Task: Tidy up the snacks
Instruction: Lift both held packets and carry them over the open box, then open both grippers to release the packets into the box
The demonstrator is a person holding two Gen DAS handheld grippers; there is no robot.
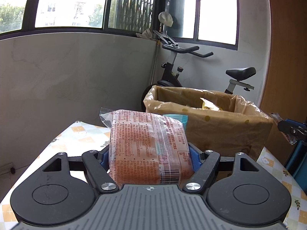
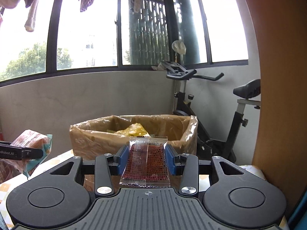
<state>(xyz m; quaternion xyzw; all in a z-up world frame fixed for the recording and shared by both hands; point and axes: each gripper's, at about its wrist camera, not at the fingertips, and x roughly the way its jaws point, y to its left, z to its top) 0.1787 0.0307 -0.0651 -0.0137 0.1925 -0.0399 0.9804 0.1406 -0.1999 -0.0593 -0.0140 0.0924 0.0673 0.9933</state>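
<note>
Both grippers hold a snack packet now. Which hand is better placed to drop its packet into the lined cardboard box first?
Probably the right. The right gripper faces the box head-on, its small red packet aimed at the opening. The left gripper, holding the bulky orange packet, sees the box off to its right.

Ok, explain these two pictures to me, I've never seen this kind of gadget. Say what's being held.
A person carries two hand-held grippers, each with a fisheye camera looking along its fingers. The left camera shows the left gripper clamped on a large orange printed snack pack. The right camera shows the right gripper clamped on a small dark red clear-wrapped snack packet. Ahead, on a table with a checked cloth, stands a plastic-lined cardboard box holding yellow wrappers. An exercise bike stands behind.
</note>
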